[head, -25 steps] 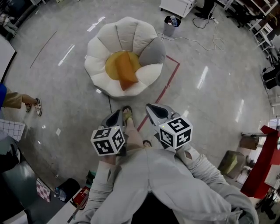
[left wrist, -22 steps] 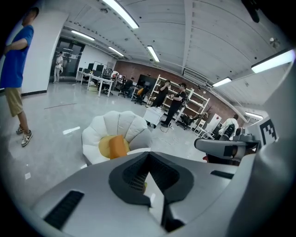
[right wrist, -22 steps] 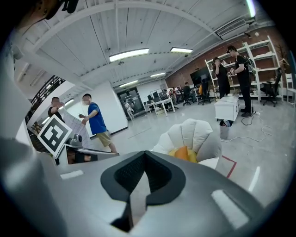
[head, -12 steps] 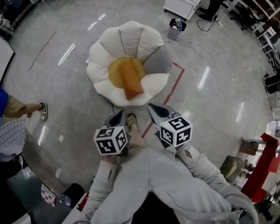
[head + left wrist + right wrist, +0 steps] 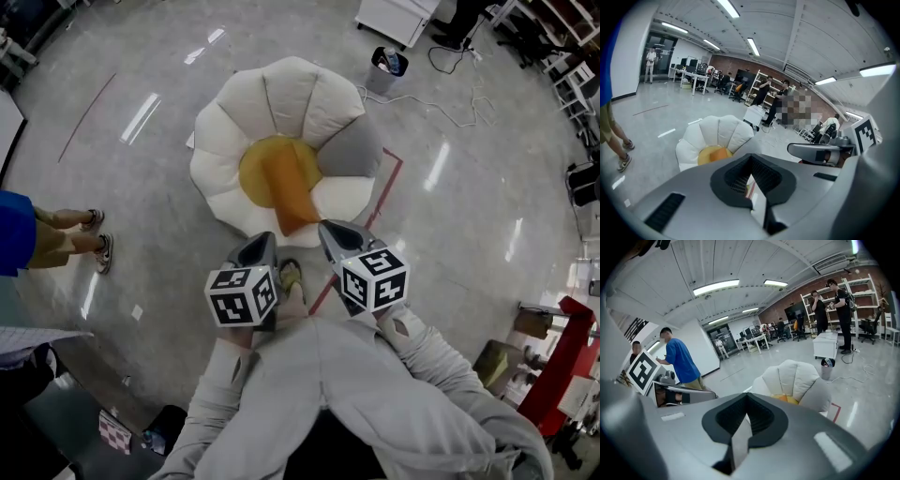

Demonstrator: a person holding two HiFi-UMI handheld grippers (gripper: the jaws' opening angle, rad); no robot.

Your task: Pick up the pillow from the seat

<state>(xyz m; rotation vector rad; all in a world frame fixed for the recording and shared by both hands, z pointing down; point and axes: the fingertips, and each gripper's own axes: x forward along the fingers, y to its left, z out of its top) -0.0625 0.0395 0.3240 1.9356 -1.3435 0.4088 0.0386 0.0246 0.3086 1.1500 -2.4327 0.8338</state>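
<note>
Bystander [image 5: 56,234]: stands on the floor at far left, well apart from the seat. Left hand-held gripper [image 5: 260,246]: jaws together, nothing between them. The orange pillow [image 5: 286,187] lies across the yellow centre of the flower-shaped seat [image 5: 230,112], just beyond both gripper tips. Right hand-held gripper [image 5: 330,232]: jaws together, empty. Hazard: closed jaws would likely push the soft pillow aside instead of gripping it, so open them before contact. A shallow pinch may slip off, and a deep one may catch seat fabric
</note>
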